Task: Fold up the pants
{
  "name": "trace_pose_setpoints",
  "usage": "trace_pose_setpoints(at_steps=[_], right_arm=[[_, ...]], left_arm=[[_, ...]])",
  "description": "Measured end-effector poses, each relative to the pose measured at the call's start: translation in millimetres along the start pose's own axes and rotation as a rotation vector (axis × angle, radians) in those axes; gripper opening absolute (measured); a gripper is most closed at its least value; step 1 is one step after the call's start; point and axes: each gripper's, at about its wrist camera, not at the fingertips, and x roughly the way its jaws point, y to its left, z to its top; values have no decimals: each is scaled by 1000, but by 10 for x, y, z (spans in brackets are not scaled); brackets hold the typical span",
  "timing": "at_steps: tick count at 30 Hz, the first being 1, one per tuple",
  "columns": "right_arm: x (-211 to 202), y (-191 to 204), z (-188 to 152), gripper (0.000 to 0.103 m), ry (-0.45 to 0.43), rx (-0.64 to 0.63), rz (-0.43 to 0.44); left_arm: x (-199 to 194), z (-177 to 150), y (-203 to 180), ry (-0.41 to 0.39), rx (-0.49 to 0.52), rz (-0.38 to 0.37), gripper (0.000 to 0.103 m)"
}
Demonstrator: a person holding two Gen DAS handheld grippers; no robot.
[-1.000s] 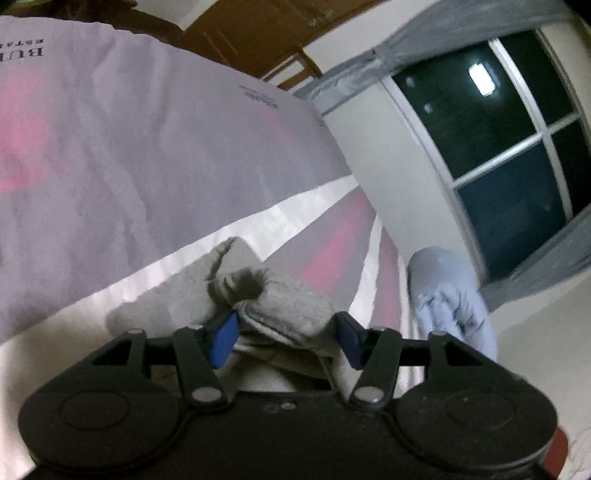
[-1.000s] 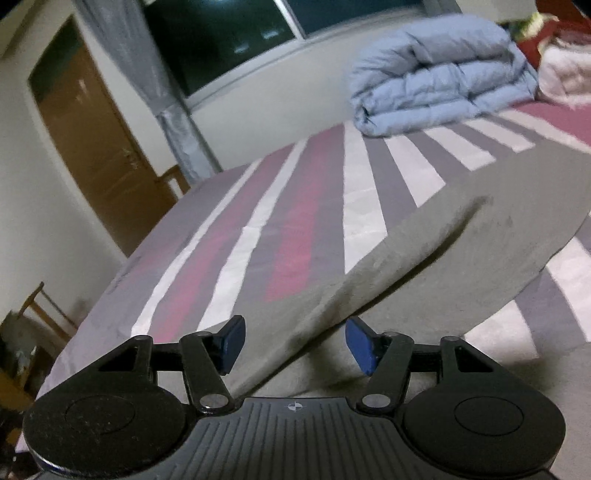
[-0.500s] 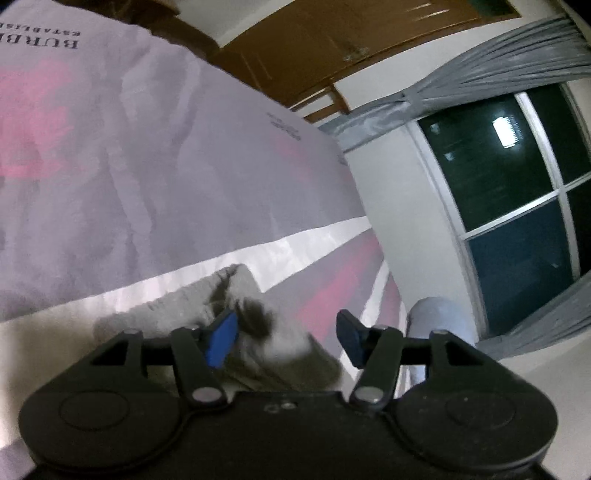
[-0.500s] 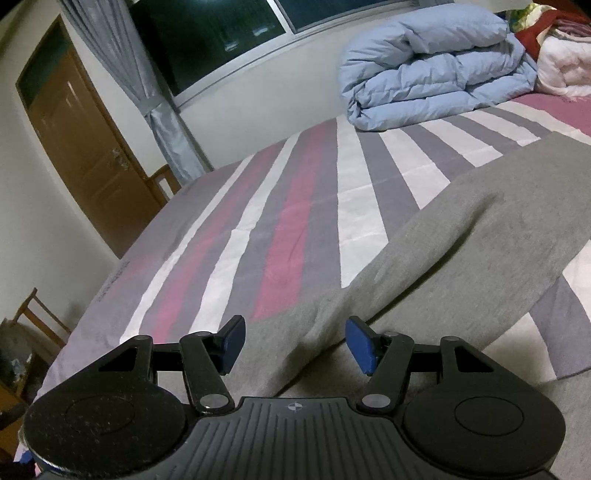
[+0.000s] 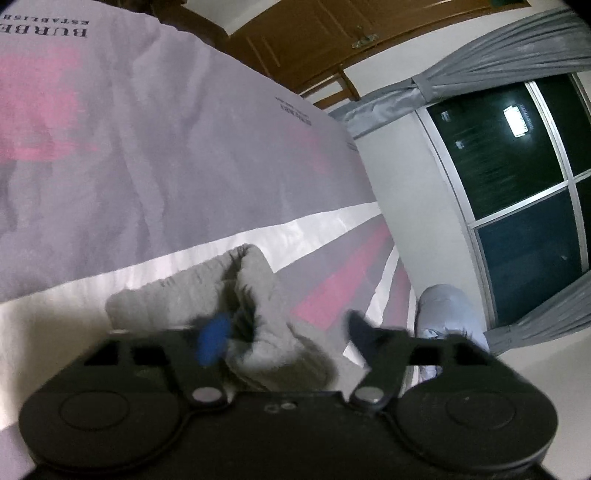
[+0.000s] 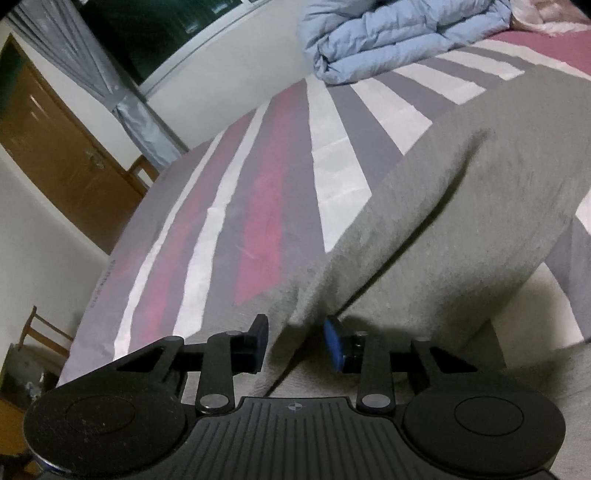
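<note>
Grey pants [image 6: 461,229] lie spread over a striped bedsheet [image 6: 266,221]. In the right wrist view a raised fold of them runs down between the fingers of my right gripper [image 6: 295,338]. Its jaws are closing around that fold, and the blue pads do not clearly press on it. In the left wrist view the bunched end of the pants [image 5: 266,295] sits on the bedsheet [image 5: 147,147] between the fingers of my left gripper [image 5: 284,334]. Those jaws are opening: the cloth rests by the left pad, and the right finger stands apart from it.
A folded pale-blue duvet [image 6: 388,33] lies at the far end of the bed and shows in the left view too [image 5: 447,314]. A brown door [image 6: 55,140], a grey curtain [image 6: 140,122] and a wooden chair [image 6: 40,336] stand beyond the bed's left edge. A dark window [image 5: 517,166] fills the wall.
My left gripper's jaws have spread and let the bunched cloth go slack. My right gripper has dropped closer to the pants, and its jaws have narrowed around the fold.
</note>
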Motion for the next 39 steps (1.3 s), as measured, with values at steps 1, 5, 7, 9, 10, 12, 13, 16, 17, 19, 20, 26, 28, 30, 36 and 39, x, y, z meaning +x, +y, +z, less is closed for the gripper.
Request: trace_pose_setpoints(at_steps=[1,5,7,9,10,12,13,16,17,19,20,26,28,30,36,39], right_arm=[[27,-20,-7,31,9,6,-3],[32,-122,-40,5,26,32,14],[-48,-147,-62,5,15,14,26],[-162,-141,-91,5,-7,-19,32],[-222,-136,-110,5,-20,-30,38],[-357,-132,-153,5,-46,-46,53],[-425,-113,-168,5,-61,-52,58],[-716,-98,-238,5,-105,-68,84],[-815,-73,-259,5,-118,-71,94],[-1072,-38,-361,5,-153,-87,114],[-1178,-17,-419,5,-163,-89,126],[-1530,22,-1275,5,-147,-180,89],[-1294,-87,-1461,5,-55,-127,51],[-1276,-219,-1526,5,-66,-44,56],[-1434,-232,-1471,8,-114,3,91],[-1406,-260,-1451,8,-103,56,94]], left_arm=[[35,-14,-17,4,8,3,44],[151,2,0,21,42,39,14],[172,19,26,19,62,38,11],[174,36,47,15,75,27,10],[177,49,49,13,80,24,9],[176,103,44,12,86,-3,8],[172,138,27,14,94,-18,8],[109,261,-79,20,136,-97,8],[70,303,-125,20,166,-128,8],[-7,368,-176,24,226,-172,8],[-45,397,-176,33,267,-192,8],[6,444,368,120,370,-17,0],[35,449,606,143,316,76,0],[-116,430,686,121,280,43,0],[-474,239,546,95,281,-55,8],[-428,159,475,129,260,-44,16]])
